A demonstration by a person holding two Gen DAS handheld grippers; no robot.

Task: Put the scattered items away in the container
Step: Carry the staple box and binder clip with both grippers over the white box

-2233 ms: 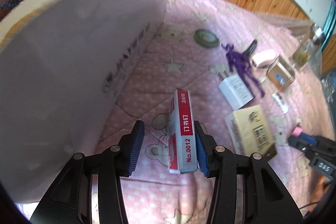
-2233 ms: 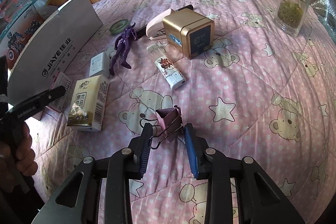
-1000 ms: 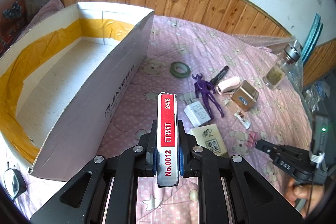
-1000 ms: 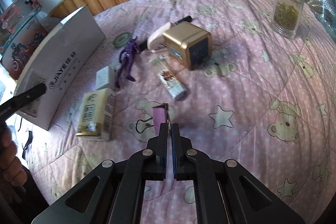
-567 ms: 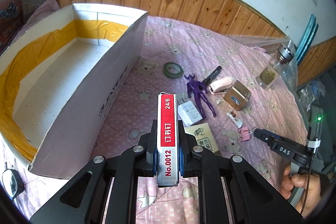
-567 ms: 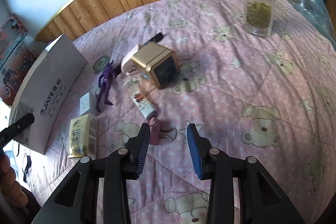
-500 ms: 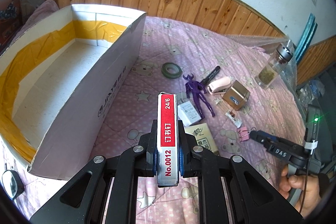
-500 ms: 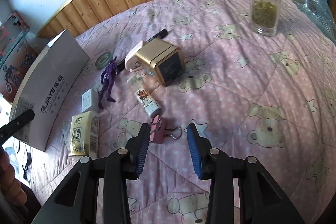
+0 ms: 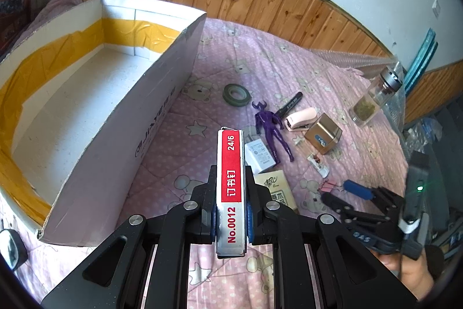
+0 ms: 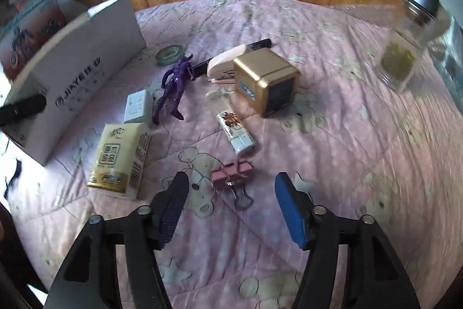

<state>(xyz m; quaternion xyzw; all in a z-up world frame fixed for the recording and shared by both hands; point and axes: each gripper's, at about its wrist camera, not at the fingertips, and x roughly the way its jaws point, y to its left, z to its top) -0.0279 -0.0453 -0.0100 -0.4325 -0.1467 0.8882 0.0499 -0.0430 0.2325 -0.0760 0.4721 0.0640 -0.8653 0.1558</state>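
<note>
Left tool (image 9: pixel 231 217) pinching staple box (image 9: pixel 231 187); right tool (image 10: pixel 231 203) spreading, pink binder clip (image 10: pixel 231 174) lying free between, seemingly untouched; cardboard box (image 9: pixel 95 118) alongside

The staple box (image 9: pixel 230 178) is red and silver; the quilt (image 10: pixel 332 152) is pink with white dots, bears and stars. At eleven o'clock from the pink binder clip (image 10: pixel 230 174) lies a purple figure (image 10: pixel 173 86).
</note>
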